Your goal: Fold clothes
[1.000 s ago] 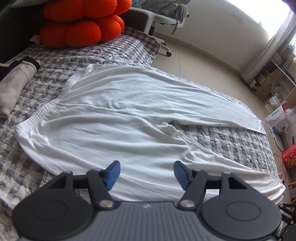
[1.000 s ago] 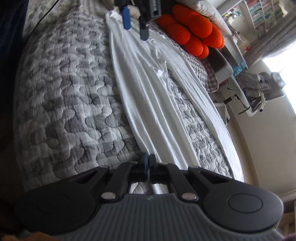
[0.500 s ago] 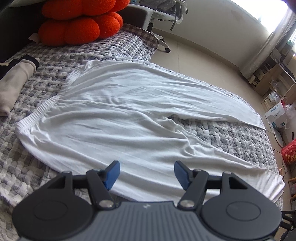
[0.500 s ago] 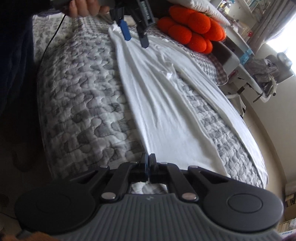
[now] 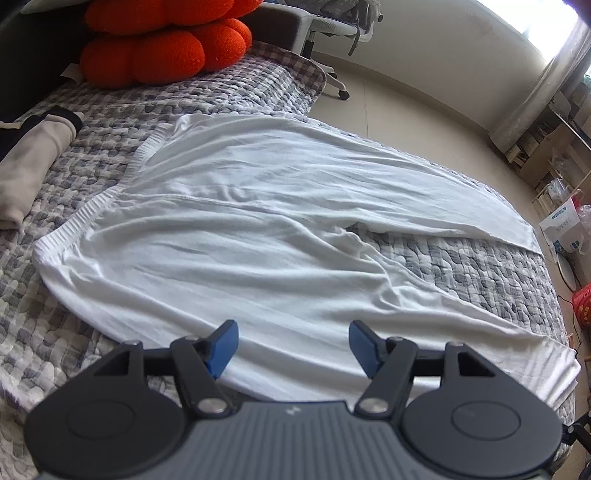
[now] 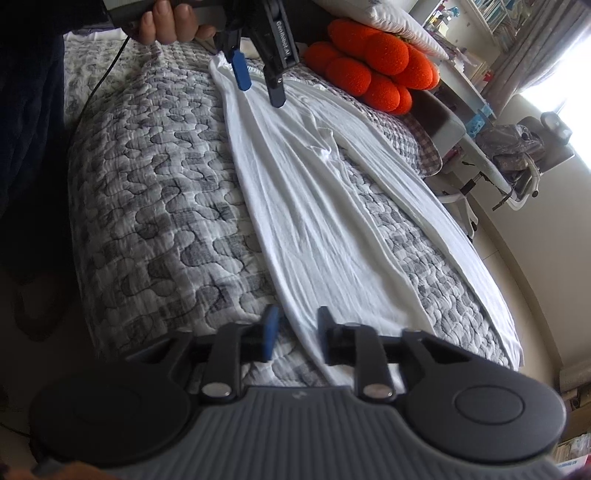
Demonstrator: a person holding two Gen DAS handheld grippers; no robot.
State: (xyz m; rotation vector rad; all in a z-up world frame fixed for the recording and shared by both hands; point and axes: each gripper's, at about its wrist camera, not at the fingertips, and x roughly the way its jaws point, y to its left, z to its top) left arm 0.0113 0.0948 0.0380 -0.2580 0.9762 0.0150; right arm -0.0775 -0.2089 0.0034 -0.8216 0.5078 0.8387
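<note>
1. My right gripper point(image 6: 293, 332), pinched shut on the near hem a second ago, now gapes narrowly.
2. My left gripper point(image 5: 290, 345) stays wide.
3. White trousers point(image 5: 266, 236) lie flat across the quilted bed point(image 6: 155, 206).

Black linkage arms, silver screws, blue jaws, ribbed grey housing; bare-skinned hand point(image 6: 170, 26).

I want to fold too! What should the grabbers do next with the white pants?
Probably pinch one leg's edges: the white pants lie flat with legs apart, and the left gripper and right gripper are both open.
</note>
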